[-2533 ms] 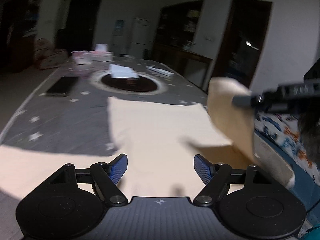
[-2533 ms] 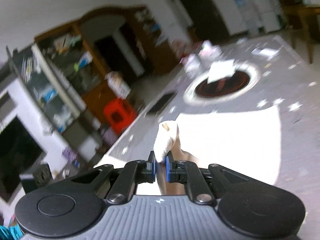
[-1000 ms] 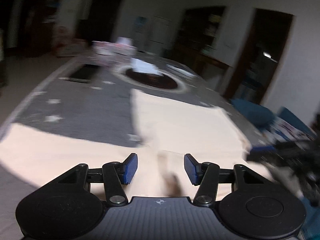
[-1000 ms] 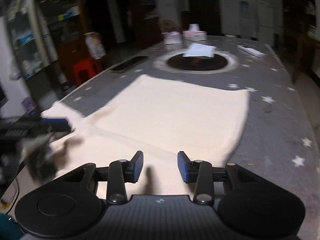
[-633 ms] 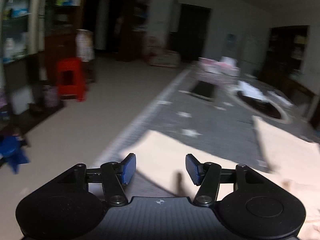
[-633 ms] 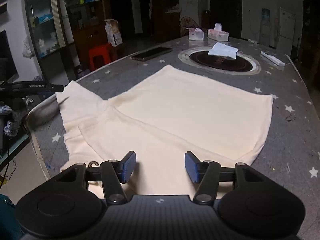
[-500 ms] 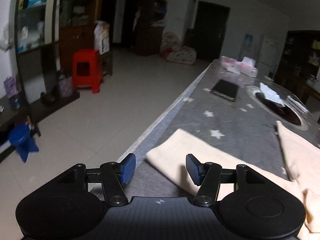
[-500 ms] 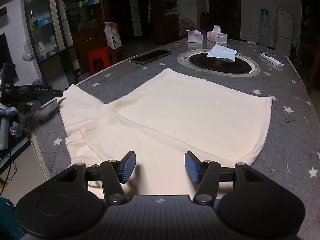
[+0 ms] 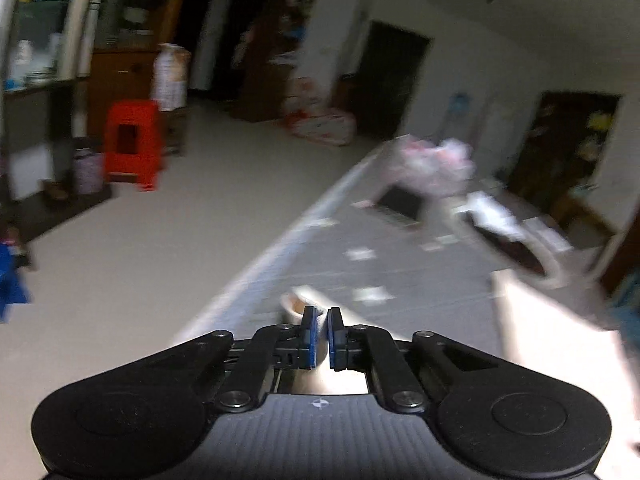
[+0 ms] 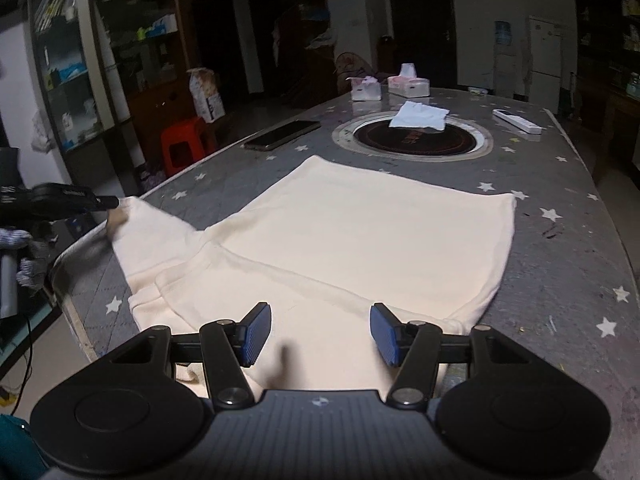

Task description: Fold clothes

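A cream garment (image 10: 360, 240) is spread flat on a star-patterned table (image 10: 560, 184), its left sleeve (image 10: 132, 216) pinched at the table's edge by the nearly closed left gripper (image 9: 319, 334). The right gripper (image 10: 320, 330) is held wide open and empty above the near hem. A sleeve fold appears in hand; the cuff is next to be carried inward over the body, where open room is seen.

Dim room, pale floor (image 9: 132, 240), white walls (image 9: 492, 68) — dark doorways (image 10: 420, 28), glass-fronted shelving (image 10: 68, 56), red stool (image 9: 132, 144)
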A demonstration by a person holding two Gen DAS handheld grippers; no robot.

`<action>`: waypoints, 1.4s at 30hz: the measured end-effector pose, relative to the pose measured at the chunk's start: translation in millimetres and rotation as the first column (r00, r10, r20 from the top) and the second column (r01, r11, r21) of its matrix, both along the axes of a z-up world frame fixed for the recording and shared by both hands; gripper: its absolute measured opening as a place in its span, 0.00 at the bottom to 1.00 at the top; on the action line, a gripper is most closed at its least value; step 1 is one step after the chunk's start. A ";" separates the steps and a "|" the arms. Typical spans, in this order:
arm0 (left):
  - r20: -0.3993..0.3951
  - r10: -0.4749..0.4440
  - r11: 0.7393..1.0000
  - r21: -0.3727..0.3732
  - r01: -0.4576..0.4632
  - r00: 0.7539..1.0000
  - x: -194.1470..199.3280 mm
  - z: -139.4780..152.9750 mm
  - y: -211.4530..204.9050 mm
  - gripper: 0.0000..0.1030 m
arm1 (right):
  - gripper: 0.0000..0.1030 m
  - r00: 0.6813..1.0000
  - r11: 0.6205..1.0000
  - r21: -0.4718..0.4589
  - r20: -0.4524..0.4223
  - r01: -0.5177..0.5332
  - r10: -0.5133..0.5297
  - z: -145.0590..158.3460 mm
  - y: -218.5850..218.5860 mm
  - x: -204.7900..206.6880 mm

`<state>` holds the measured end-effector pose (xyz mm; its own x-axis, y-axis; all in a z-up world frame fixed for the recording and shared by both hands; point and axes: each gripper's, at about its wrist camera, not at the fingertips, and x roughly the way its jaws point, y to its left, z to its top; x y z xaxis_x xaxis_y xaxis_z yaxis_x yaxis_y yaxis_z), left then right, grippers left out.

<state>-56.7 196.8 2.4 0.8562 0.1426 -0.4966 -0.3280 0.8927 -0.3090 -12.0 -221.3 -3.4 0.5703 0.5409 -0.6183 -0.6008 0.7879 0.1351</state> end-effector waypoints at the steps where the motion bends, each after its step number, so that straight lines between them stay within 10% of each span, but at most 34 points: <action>1: 0.028 -0.046 0.999 -0.009 0.047 0.999 0.5 8.1 -9.8 0.05 | 0.54 1.000 1.000 0.003 0.001 0.006 -0.006 0.3 -1.9 0.4; 6: 0.132 -0.276 0.959 -0.031 0.283 0.952 11.0 40.0 -64.5 0.05 | 0.54 0.999 0.999 0.022 0.008 0.039 -0.039 1.0 -13.7 -0.2; 13: 0.223 -0.582 0.794 -0.052 0.606 0.782 27.4 61.2 -152.7 0.05 | 0.54 0.996 0.994 0.054 0.011 0.092 -0.093 -0.5 -35.6 -2.7; 19: 0.150 -0.731 0.660 -0.094 0.745 0.666 43.5 36.6 -211.5 0.07 | 0.54 0.989 0.987 0.062 0.011 0.149 -0.150 -1.2 -56.6 -4.2; 24: 0.079 -0.771 0.621 -0.123 0.774 0.631 46.3 15.6 -225.0 0.12 | 0.54 0.981 0.979 0.063 0.014 0.194 -0.195 0.2 -70.0 -4.4; 35: -0.025 -0.600 0.796 -0.119 0.594 0.799 58.5 -11.5 -150.3 0.14 | 0.48 0.998 0.997 0.050 0.029 0.060 -0.062 3.6 -29.8 -0.4; 42: -0.065 -0.527 0.847 -0.121 0.518 0.847 61.5 -28.2 -115.9 0.13 | 0.36 0.998 0.998 0.001 -0.002 -0.061 0.061 -8.6 7.1 4.6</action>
